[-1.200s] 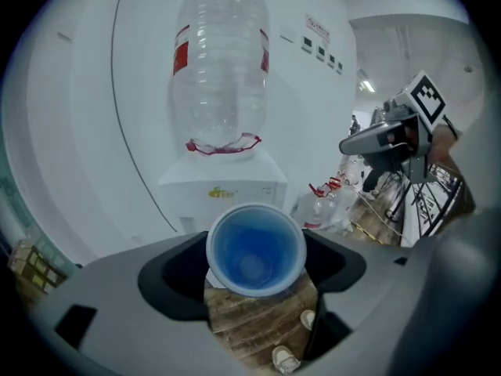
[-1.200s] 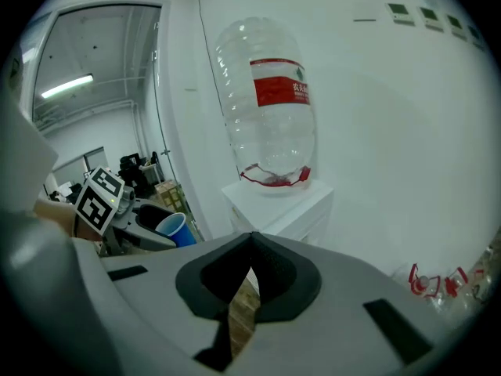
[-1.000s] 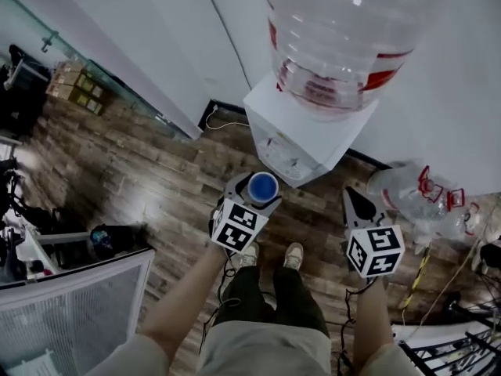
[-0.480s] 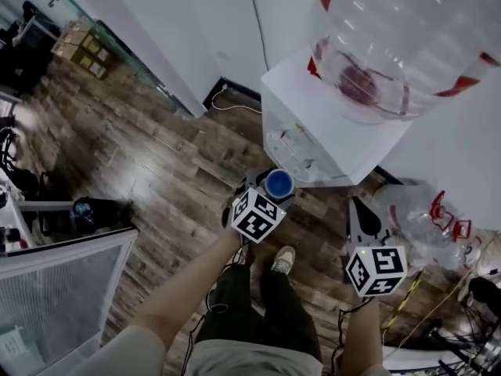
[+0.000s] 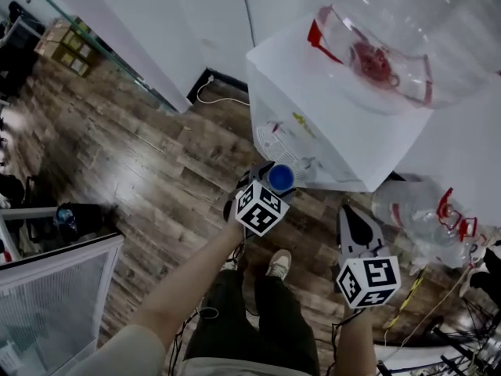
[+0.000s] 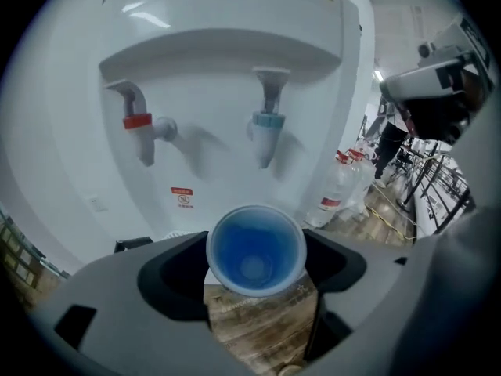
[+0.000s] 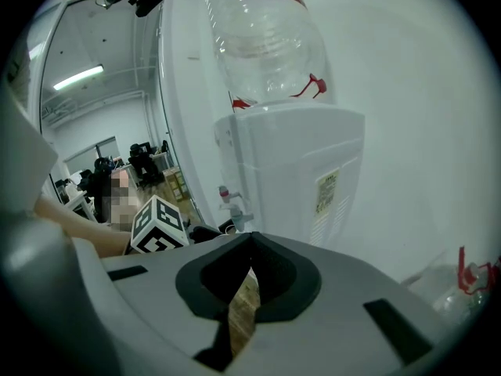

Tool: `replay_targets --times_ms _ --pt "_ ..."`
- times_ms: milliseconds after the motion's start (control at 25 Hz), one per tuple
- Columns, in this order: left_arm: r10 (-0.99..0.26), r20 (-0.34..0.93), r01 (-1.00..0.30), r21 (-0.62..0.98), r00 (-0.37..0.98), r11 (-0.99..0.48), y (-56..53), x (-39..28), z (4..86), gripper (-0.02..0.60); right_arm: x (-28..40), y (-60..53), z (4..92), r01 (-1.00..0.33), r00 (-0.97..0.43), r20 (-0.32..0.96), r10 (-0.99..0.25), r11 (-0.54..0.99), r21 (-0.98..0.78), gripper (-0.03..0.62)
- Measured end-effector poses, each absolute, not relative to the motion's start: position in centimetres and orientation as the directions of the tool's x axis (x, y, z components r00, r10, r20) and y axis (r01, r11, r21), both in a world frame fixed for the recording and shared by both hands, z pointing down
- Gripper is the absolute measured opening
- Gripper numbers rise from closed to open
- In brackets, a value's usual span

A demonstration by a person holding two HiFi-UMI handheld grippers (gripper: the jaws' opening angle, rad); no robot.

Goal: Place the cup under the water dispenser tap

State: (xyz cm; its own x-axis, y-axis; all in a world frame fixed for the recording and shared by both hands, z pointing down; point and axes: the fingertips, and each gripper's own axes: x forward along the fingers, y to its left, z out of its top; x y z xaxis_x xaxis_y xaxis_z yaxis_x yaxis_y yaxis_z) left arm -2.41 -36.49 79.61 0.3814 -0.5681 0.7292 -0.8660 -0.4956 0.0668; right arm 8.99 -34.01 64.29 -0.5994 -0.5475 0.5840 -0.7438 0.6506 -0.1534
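Note:
A blue cup (image 6: 256,249) stands upright between the jaws of my left gripper (image 6: 255,245), which is shut on its sides. In the head view the cup (image 5: 280,178) and left gripper (image 5: 270,182) hang just in front of the white water dispenser (image 5: 329,131). The red tap (image 6: 141,125) and blue tap (image 6: 268,125) sit above and beyond the cup, the blue one nearer its line. My right gripper (image 5: 352,219) hangs to the right, jaw tips together and empty, also seen in its own view (image 7: 250,239). A large clear bottle (image 5: 376,37) tops the dispenser.
Empty water bottles (image 5: 423,206) lie on the wooden floor right of the dispenser. A glass-fronted white cabinet (image 5: 55,296) stands at lower left, with cardboard boxes (image 5: 66,45) far left. The person's legs and a shoe (image 5: 279,263) are below the grippers.
Both grippers have sunk lower. The left one has carried the cup closer to the dispenser's front, and the dispenser now fills more of the head view.

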Motion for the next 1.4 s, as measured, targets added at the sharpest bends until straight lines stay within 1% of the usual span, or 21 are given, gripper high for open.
replay_targets --times_ms 560,1000,1120,1280,1400 --pt "-0.558 0.723 -0.826 0.032 0.407 -0.562 -40.4 -0.1 85.5 0.373 8.9 -34.6 69.9 -0.748 -0.594 0.604 -0.531 0.641 -0.171 0.006" --pt "-0.58 0.694 -0.822 0.029 0.426 -0.568 -41.3 1.1 86.1 0.376 8.9 -33.5 71.8 -0.733 -0.602 0.63 -0.491 0.652 -0.193 0.006" --pt "-0.588 0.688 -0.831 0.039 0.425 -0.555 -41.1 1.0 86.1 0.382 8.9 -33.1 71.9 -0.725 -0.606 0.639 -0.474 0.659 -0.199 0.006" --pt "-0.619 0.657 -0.849 0.06 0.43 -0.525 -41.3 0.4 85.4 0.406 9.0 -32.9 71.8 -0.718 -0.606 0.648 -0.461 0.668 -0.197 0.006" --pt "-0.621 0.654 -0.848 0.06 0.432 -0.527 -40.9 0.3 84.8 0.425 9.1 -32.9 71.4 -0.72 -0.597 0.655 -0.463 0.669 -0.184 0.006"
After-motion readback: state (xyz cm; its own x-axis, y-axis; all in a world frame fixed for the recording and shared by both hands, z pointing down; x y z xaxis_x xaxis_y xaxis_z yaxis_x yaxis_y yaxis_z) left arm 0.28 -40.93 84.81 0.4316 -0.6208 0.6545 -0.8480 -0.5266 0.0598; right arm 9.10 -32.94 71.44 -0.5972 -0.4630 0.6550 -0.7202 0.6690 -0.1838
